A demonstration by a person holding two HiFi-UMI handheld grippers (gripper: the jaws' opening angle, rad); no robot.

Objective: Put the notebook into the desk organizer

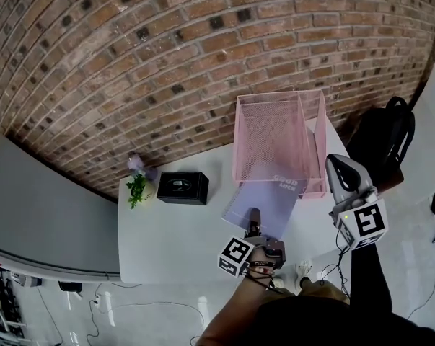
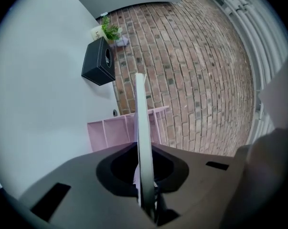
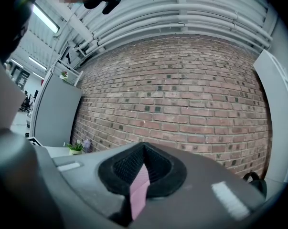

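Ahead of left tool (image 1: 255,218), notebook (image 1: 264,197) runs lengthwise toward desk organizer (image 1: 271,132).

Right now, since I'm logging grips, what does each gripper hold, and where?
Left gripper pinches the notebook at its near edge. Right gripper apparently pinches the pink desk organizer at its right wall.

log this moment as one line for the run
left hand-held gripper: shut on notebook | right hand-held gripper: shut on desk organizer | notebook: far end at desk organizer, not yet in
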